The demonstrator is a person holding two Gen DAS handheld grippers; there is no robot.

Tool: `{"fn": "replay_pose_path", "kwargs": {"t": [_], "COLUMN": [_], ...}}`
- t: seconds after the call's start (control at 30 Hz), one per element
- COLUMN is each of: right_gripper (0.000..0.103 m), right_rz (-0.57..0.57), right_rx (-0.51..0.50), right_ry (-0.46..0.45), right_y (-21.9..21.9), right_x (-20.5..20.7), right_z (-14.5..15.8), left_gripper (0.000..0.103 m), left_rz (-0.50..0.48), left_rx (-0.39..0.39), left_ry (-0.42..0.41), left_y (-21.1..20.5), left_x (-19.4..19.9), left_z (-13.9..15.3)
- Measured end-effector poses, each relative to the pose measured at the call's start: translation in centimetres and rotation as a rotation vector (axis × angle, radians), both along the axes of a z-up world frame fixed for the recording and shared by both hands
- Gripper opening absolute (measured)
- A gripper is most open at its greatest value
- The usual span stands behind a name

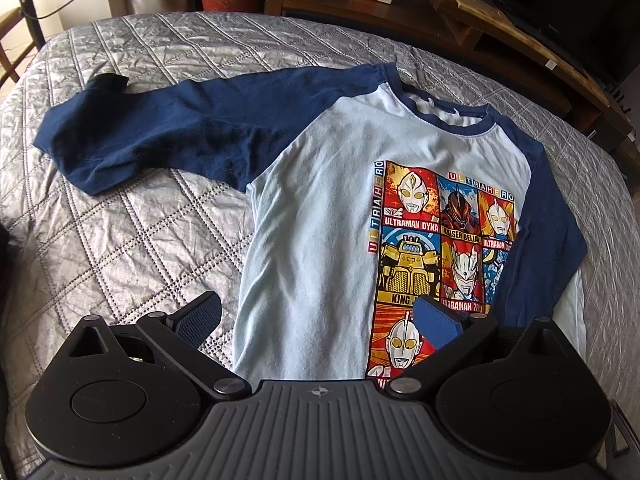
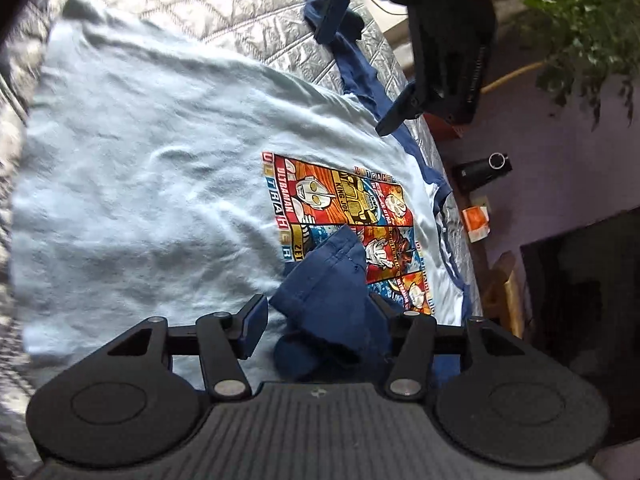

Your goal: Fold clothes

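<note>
The right gripper [image 2: 316,320] is seen with fingers partly parted, a navy sleeve cuff [image 2: 332,288] lying loosely between them on the printed chest. The left gripper [image 1: 316,320] is held wide apart and empty above the hem. The long-sleeved raglan shirt [image 1: 320,200] is spread face up on a quilted grey bed [image 1: 140,220], one navy sleeve [image 1: 160,132] stretched sideways.

The shirt [image 1: 320,216] print [image 1: 444,248] reads "ULTRAHERO" along its borders; panel captions read "ULTRAMAN DYNA", "KAISER BELIAL", "KING" and "ULTRAMAN".
</note>
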State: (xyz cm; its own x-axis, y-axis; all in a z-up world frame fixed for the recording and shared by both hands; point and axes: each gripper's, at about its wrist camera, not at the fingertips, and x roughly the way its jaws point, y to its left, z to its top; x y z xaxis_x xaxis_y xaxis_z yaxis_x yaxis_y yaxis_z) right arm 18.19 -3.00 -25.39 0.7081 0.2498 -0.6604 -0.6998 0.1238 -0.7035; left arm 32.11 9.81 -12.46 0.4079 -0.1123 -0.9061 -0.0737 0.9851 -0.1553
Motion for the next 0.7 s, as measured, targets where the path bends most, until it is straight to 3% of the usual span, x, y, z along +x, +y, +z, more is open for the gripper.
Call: {"fn": "replay_pose_path", "kwargs": {"t": [0.03,0.07,0.1,0.27,0.37,0.5,0.6,0.67,0.7], "right_gripper": [0.038,0.009,0.004,0.004,0.004,0.004,0.015,0.016,0.016], "right_rz": [-0.002,-0.009,-0.033,-0.147,-0.113,-0.092,-0.120,-0.103,-0.120], "right_rx": [-0.001,0.020,0.073,0.394,0.481,0.491,0.314,0.258,0.290], "right_ry": [0.006,0.035,0.075,0.261,0.346,0.459,0.632,0.600,0.623], "right_y": [0.0,-0.1,-0.3,-1.5,-0.9,0.5,1.5,1.3,1.0], "right_x": [0.2,0.7,1.0,0.8,-1.5,-4.2,-4.8,-5.8,-5.3], "right_z": [-0.1,0.3,0.9,6.4,8.6,7.8,4.5,3.8,4.4], "left_gripper": [0.102,0.102,0.102,0.103,0.102,0.102,0.102,0.102,0.102], "left_rz": [-0.001,-0.001,-0.002,-0.004,-0.003,0.002,0.006,0.010,0.011], "left_rx": [0.000,0.001,0.001,0.003,0.007,0.005,0.001,-0.004,-0.006], "left_ry": [0.000,0.001,0.001,0.002,0.003,0.002,0.002,-0.001,-0.004], "left_y": [0.0,-0.1,-0.1,-0.1,-0.1,0.1,0.4,0.6,0.7], "left_x": [0.0,0.0,0.0,0.1,0.1,0.1,0.1,0.1,0.1], "left_z": [0.0,0.0,-0.1,-0.1,-0.1,-0.1,0.0,0.2,0.3]}}
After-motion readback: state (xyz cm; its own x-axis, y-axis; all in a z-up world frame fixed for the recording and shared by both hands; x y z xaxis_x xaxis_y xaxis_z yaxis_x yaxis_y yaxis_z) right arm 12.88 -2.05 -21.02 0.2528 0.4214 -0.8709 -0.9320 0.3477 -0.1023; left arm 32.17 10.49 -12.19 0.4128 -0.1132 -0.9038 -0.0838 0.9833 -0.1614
